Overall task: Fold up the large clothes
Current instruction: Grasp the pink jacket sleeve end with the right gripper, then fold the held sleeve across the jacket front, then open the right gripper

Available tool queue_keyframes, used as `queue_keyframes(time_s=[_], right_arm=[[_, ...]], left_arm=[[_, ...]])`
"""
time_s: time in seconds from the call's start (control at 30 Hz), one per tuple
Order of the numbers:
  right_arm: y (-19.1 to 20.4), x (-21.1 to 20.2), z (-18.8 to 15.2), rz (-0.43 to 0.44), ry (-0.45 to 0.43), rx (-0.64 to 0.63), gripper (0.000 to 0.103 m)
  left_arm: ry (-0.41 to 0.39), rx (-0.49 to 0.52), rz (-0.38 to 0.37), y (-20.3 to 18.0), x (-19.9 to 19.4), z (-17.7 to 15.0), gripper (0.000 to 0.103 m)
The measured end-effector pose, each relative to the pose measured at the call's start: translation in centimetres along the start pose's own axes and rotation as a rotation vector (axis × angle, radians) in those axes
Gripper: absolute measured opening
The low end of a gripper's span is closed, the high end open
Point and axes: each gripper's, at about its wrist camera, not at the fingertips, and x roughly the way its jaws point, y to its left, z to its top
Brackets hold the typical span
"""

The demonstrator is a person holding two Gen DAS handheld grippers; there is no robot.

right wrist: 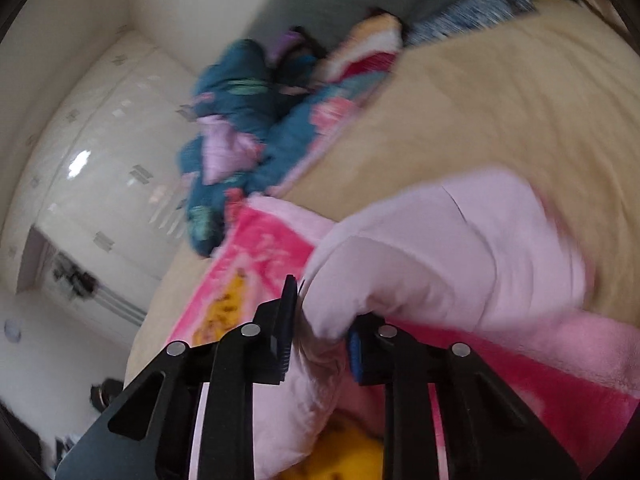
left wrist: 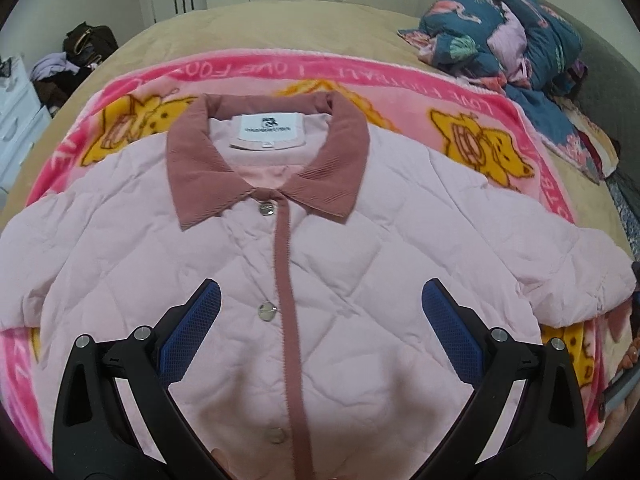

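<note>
A pale pink quilted jacket [left wrist: 340, 248] with a dusty-rose collar and placket lies front up and buttoned on a pink cartoon blanket [left wrist: 500, 128]. My left gripper [left wrist: 320, 304] is open and empty, hovering over the jacket's lower front, its blue pads on either side of the placket. In the right wrist view my right gripper [right wrist: 320, 320] is shut on the jacket's sleeve [right wrist: 440, 256], holding it bunched and lifted above the blanket [right wrist: 256, 256]. That view is blurred by motion.
The blanket lies on a tan bed [left wrist: 280, 28]. A heap of teal patterned bedding [left wrist: 512, 36] sits at the far right corner, also in the right wrist view [right wrist: 236, 128]. White drawers [left wrist: 16, 120] and a bag with clothes [left wrist: 80, 56] stand at the left.
</note>
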Motion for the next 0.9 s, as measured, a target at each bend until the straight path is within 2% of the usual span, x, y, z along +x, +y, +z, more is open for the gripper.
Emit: queue_keyframes(time_s=[0.2, 0.5, 0.9], right_arm=[[6.5, -2.3, -1.5, 0.127, -0.021, -0.160, 0.020], [14.9, -4.5, -5.4, 0.245, -0.027, -0.347, 0.019], [22.8, -4.8, -13.1, 0.356, 0.052, -0.567, 0.019]], left_arm=[[-0.009, -0.014, -0.002, 2.2, -1.2, -0.3, 0.094], [-0.050, -0.011, 0.032, 6.7, -3.5, -1.4, 0.094], [-0.087, -0.057, 0.032, 11.2, -5.4, -3.0, 0.094]])
